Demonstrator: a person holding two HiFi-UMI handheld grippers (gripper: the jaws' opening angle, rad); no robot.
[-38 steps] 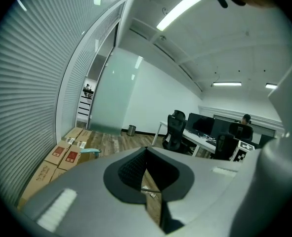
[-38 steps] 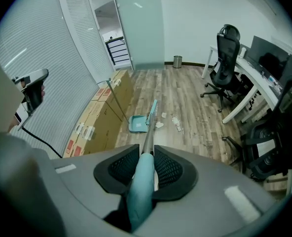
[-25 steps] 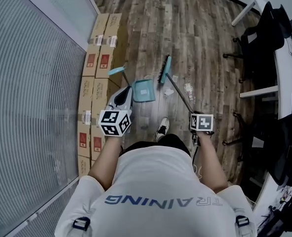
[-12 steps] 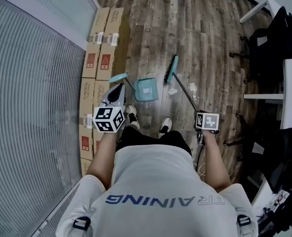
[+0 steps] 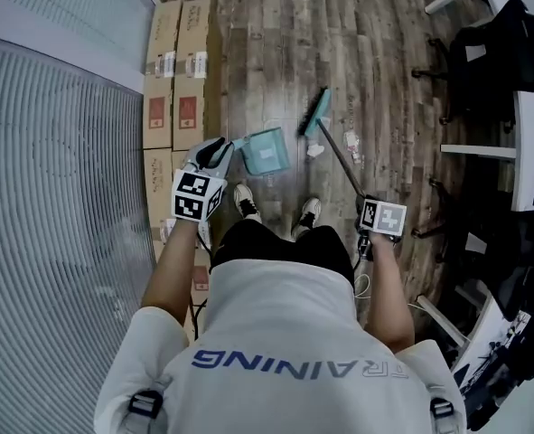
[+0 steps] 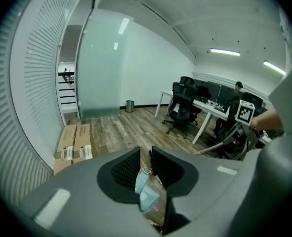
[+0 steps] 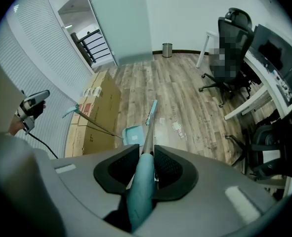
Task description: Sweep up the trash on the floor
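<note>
The left gripper (image 6: pixel 146 154) grasps nothing. Its jaws have just been opening, and the pale teal end of the dustpan's long handle (image 6: pixel 146 187) shows in the gap between them, with neither pad pressing on it. The right gripper (image 7: pixel 146 150) is clenched on the teal grip of the broom's long handle (image 7: pixel 141 189), which runs down to the teal brush head (image 5: pixel 316 113) low over the grey-brown wood-plank floor (image 5: pixel 276 43). The square teal plastic dustpan (image 5: pixel 265 150) sits on the floor just ahead of the person's feet, near a row of brown cardboard boxes (image 5: pixel 172 89). White scraps of trash (image 5: pixel 315 150) lie loose between the pan and the brush head, and more scraps (image 5: pixel 350 141) lie across the broom's rod. I judge the sweeping barely begun: the scraps are unswept, and the pan's contents are too small to tell. What is left is to close on the dustpan handle, set the pan by the scraps and brush them in.
</note>
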